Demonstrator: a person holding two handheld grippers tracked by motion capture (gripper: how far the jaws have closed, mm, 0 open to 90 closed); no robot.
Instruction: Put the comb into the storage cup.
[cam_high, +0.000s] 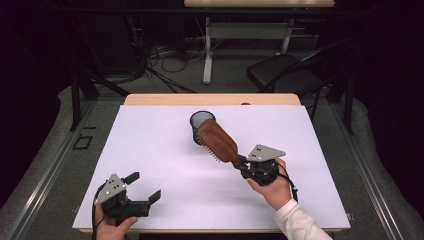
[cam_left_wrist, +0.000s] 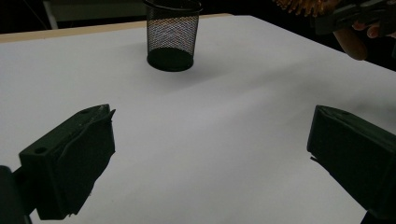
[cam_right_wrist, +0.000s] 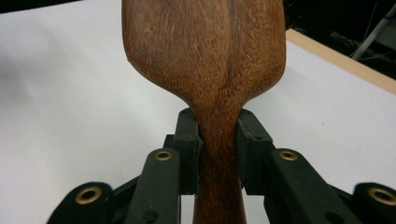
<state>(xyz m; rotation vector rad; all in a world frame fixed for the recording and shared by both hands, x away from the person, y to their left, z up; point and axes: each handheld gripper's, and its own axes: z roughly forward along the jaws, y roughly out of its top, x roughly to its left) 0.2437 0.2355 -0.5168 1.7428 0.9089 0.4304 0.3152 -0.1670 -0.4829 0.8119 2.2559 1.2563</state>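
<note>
High view puts your right gripper (cam_high: 246, 163) clamped on the neck of the wooden hairbrush (cam_high: 218, 140), with the brush head reaching up and left from your hand until it overlaps the rim of the black mesh cup (cam_high: 199, 122). The brush's long axis runs on a slant from the gripper toward the cup, bristles facing down and toward you. In the right gripper view both pads press the narrow handle (cam_right_wrist: 218, 154) just below where the head widens (a firm, centred hold, by the look of it). Your left gripper (cam_high: 141, 189) sits near the front left of the white table (cam_high: 150, 150), jaws spread wide and empty, well apart from the cup; your right hand is plainly the nearer one. Count: one brush, one cup, two grippers.
</note>
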